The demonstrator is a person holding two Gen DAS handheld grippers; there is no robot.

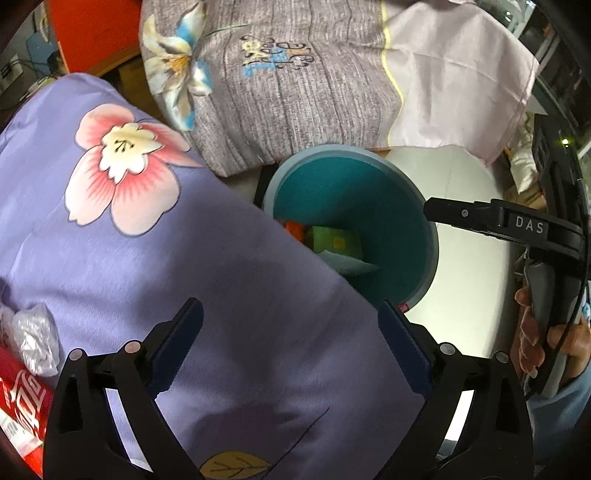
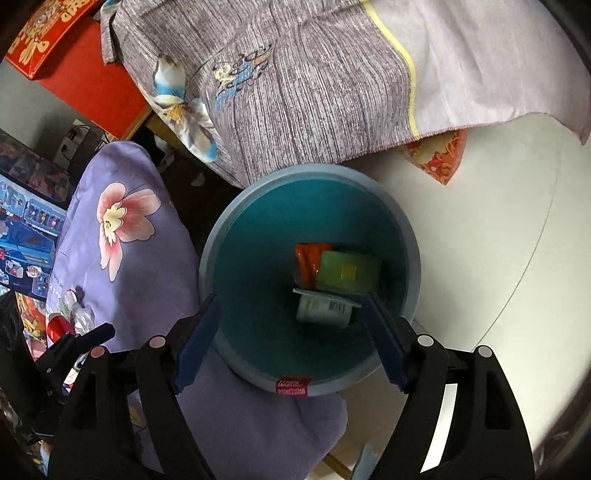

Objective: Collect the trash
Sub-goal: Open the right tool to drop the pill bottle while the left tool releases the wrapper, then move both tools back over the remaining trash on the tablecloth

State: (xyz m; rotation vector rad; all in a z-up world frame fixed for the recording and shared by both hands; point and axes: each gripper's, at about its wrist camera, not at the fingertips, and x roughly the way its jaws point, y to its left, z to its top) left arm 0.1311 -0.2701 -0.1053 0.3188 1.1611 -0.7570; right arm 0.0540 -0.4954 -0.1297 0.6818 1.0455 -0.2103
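Observation:
A teal bin [image 2: 258, 236] stands on the floor beside a purple flowered cushion [image 1: 147, 258]. Inside the bin lie an orange wrapper [image 2: 308, 266], a green packet [image 2: 349, 271] and a white cup [image 2: 323, 310] on its side. My right gripper [image 2: 291, 299] hangs open over the bin's mouth with nothing pressed between its pads. My left gripper [image 1: 290, 308] is open above the cushion, holding nothing. At its lower left, a red cola can [image 1: 22, 402] and crumpled clear plastic [image 1: 35, 343] rest on the cushion. The bin [image 1: 369, 192] shows past the cushion's edge.
A grey flowered bedsheet [image 1: 295, 92] hangs down behind the bin. Red boxes [image 2: 48, 33] stand at the back left and toy boxes [image 2: 29, 229] at the left. White floor [image 2: 480, 240] spreads to the right. A hand [image 1: 532, 332] grips the right gripper's handle.

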